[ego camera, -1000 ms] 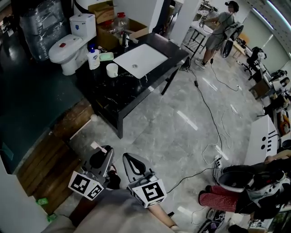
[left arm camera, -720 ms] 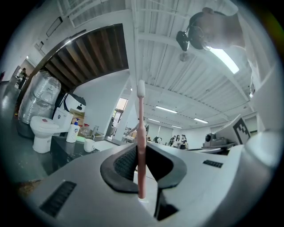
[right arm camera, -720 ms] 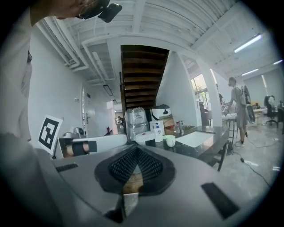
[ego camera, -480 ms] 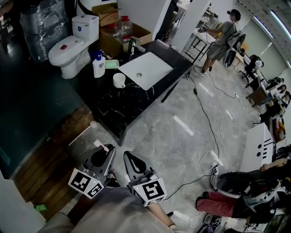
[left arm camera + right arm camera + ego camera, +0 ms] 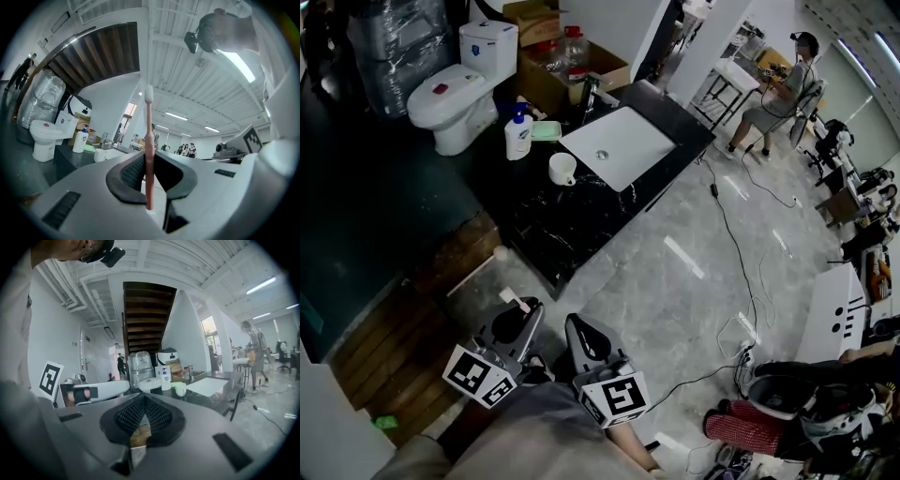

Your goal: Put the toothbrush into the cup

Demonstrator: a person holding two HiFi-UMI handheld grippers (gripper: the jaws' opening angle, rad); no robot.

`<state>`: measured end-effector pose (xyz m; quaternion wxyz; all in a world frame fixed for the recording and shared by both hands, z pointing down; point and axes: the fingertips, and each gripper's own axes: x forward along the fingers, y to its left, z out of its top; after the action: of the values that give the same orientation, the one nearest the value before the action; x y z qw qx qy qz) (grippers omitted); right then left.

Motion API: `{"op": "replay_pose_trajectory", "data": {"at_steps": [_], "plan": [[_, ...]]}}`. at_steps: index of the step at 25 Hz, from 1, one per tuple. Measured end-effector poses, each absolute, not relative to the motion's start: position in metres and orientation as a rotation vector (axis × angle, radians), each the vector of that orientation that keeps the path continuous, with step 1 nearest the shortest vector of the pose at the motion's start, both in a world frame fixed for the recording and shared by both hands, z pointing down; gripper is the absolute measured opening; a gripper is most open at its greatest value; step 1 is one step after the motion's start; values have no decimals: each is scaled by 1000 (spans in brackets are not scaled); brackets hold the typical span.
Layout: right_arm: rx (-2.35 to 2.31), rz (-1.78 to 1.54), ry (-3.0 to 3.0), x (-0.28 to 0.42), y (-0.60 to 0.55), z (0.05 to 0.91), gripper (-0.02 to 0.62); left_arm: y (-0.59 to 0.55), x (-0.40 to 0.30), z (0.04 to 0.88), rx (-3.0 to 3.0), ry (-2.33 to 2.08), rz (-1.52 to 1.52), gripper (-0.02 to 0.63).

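A pink toothbrush (image 5: 149,140) with a white head stands upright between the pads of my left gripper (image 5: 147,161), which is shut on it. In the head view the toothbrush (image 5: 514,302) sticks out to the left of the left gripper (image 5: 523,311), low in the picture. My right gripper (image 5: 573,329) is beside it, shut with nothing in it (image 5: 144,397). The white cup (image 5: 562,169) stands on the black counter (image 5: 546,225) to the left of the white sink (image 5: 619,147), far ahead of both grippers. It also shows as the cup (image 5: 100,154) and the cup (image 5: 180,389).
A soap bottle (image 5: 517,133) and a green dish (image 5: 546,131) stand behind the cup. A toilet (image 5: 455,89) is at the far left, with boxes behind it. A wooden step (image 5: 403,347) lies to my left. Cables (image 5: 741,309) run across the floor; a person (image 5: 773,94) stands far right.
The counter, cup and toilet have drawn nearer and shifted down-right in the head view as both grippers move forward together. The grip on the toothbrush is unchanged.
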<state>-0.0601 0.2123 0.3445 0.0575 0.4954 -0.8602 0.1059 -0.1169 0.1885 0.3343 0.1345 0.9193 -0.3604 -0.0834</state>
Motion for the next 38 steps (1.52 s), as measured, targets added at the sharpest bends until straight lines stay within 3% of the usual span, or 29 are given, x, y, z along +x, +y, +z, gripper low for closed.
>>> {"op": "replay_pose_trajectory", "data": {"at_steps": [9, 38], "plan": [[1468, 318, -2639, -55, 169, 347, 6, 153, -110, 334, 2653, -1085, -241, 49], [1269, 356, -2786, 71, 7, 340, 6, 2, 13, 321, 2581, -1331, -189, 49]]}}
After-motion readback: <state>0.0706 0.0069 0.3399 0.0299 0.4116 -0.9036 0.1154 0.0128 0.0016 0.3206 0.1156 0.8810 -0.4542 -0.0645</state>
